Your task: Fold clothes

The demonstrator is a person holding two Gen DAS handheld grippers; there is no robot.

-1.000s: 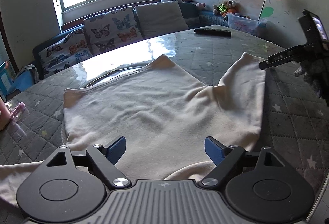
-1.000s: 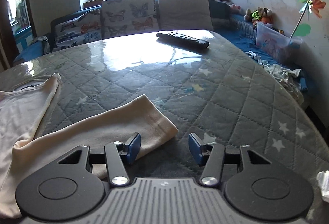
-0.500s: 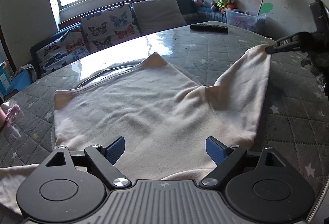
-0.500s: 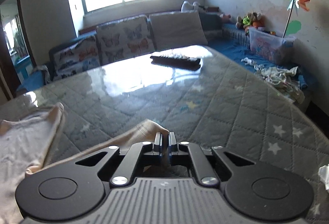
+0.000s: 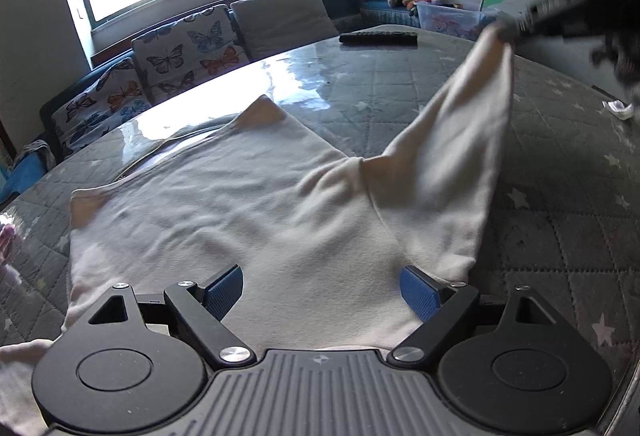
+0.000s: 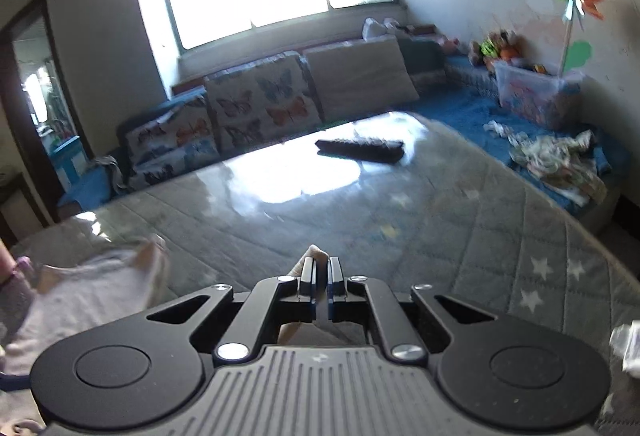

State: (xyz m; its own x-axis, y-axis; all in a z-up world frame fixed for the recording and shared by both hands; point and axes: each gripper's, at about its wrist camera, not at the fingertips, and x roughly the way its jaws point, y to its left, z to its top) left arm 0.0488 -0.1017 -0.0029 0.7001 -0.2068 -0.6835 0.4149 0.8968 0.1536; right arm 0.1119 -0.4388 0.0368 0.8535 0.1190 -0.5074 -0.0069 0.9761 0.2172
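The cream shirt (image 5: 248, 220) lay flat in the middle of the counter (image 5: 560, 196), with one sleeve (image 5: 460, 140) lifted up toward the far right edge. The right gripper (image 6: 321, 272) had its fingers pinched shut on the sleeve end; I think it should carry the sleeve slowly across the shirt, keeping it smooth. The left gripper (image 5: 322, 286) hung low over the near hem, fingers wide open, holding nothing.

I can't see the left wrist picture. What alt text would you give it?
A cream shirt lies spread on a grey quilted table, with the open left gripper over its near edge. The right gripper, blurred, lifts one sleeve by its end; a black remote lies beyond.
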